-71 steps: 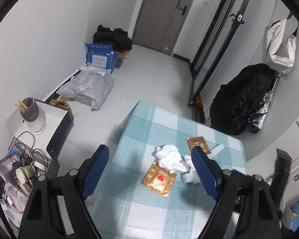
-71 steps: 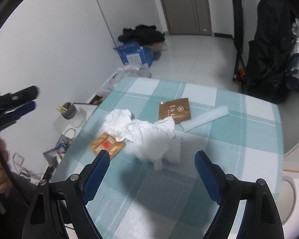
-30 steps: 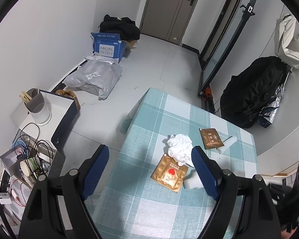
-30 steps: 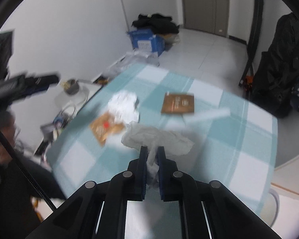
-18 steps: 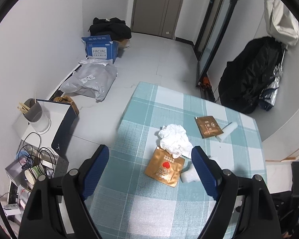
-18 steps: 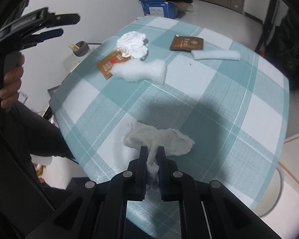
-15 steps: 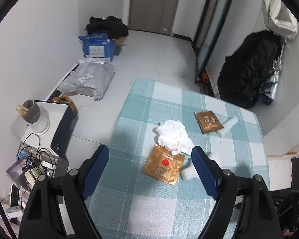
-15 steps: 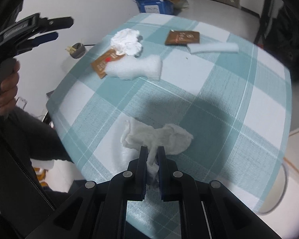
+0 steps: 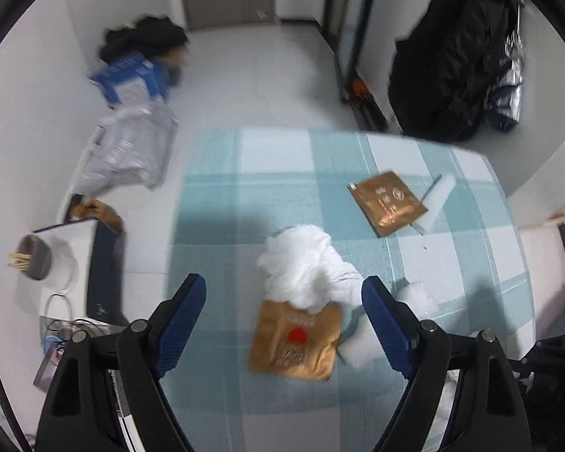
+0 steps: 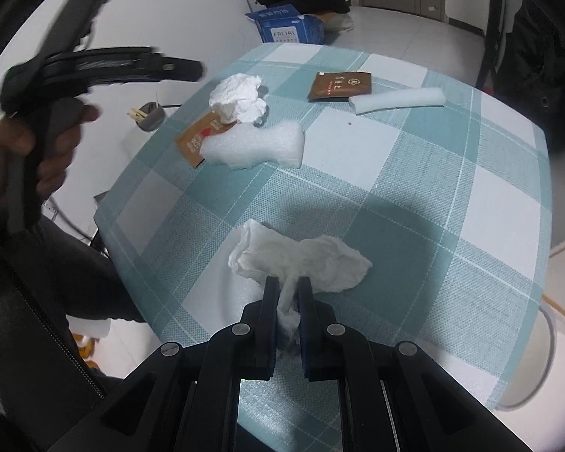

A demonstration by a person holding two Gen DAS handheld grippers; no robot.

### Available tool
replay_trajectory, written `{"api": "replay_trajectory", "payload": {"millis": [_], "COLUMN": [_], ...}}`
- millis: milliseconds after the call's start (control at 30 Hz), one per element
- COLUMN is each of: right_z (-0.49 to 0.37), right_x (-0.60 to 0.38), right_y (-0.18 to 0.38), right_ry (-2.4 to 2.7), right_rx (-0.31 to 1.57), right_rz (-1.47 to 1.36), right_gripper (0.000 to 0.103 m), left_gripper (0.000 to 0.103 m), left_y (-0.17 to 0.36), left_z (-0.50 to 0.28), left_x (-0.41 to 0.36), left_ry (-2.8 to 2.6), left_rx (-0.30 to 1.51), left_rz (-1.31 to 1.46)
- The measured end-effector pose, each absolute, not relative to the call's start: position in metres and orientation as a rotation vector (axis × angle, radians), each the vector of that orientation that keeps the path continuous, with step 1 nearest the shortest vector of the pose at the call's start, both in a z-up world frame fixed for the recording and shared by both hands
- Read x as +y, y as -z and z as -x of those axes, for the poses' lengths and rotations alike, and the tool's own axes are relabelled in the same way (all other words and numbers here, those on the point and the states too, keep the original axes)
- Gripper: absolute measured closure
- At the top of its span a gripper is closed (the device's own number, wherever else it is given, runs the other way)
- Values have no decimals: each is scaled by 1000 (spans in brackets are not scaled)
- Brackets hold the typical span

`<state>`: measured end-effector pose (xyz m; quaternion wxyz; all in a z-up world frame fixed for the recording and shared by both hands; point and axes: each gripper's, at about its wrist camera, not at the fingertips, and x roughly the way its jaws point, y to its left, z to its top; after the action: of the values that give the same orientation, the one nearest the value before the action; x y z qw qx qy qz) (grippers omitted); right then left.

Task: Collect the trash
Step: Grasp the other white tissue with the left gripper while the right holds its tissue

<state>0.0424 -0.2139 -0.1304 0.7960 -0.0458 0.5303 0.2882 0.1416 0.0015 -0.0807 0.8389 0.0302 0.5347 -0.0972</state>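
Right gripper (image 10: 287, 293): fingers (image 10: 270, 301) closed on a crumpled white tissue (image 10: 301, 260), which fans out beyond the tips above the teal-and-white checked bench (image 10: 452, 173). Farther on the bench: a white foam piece (image 10: 256, 145) overlapping a gold packet with a red dot (image 10: 197, 137), a second crumpled tissue (image 10: 239, 98) on that packet's far end, and a brown packet (image 10: 339, 86) touching a white foam roll (image 10: 395, 100). At left, a hand (image 10: 37, 150) holds the left gripper (image 10: 113, 67), blurred; a blue carton (image 10: 286, 26) stands on the floor.
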Motion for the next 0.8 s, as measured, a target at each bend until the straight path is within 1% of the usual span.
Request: {"api": "replay_trajectory", "payload": {"millis": [100,267,367,533,567,600,700,767,800], "right_z": [-41,-40,-40,-43,-43,-43,-44,-43,-42], "right_x": [-217,-226,-232,-240,-241,-242,-242,-242,-242], "right_y": [128,124,122,118,117,117,115,113,113], "right_ry": [-621,-618,-615,-616,-617,-618,-623,-623,-625], "right_rx": [1135,1126,1121,1113,1111,1110,1104,1100,1098], "right_rz": [91,63,47,18,14,11,3,4,4], "right_gripper": [94,93,93,92,92,92,92,92,92], "left_gripper": [21,21,21,22,28,41,49,60,63], "left_y": [97,109,113,111,112,113,114,112,112], "left_z": [-154,-156,-157,-156,-156,-156,-157,-157,-158], "left_x": [-7,-28,-27,-25,-26,-26,-26,-27,-28], "left_ry": [218,238,242,265,275,282,281,283,285], "left_rx": [1198,1212,1236,1228,1237,1248,1252,1244,1244], "left_rz": [-91,-213,-218,-221,-220,-222,-212,-212,-214]}}
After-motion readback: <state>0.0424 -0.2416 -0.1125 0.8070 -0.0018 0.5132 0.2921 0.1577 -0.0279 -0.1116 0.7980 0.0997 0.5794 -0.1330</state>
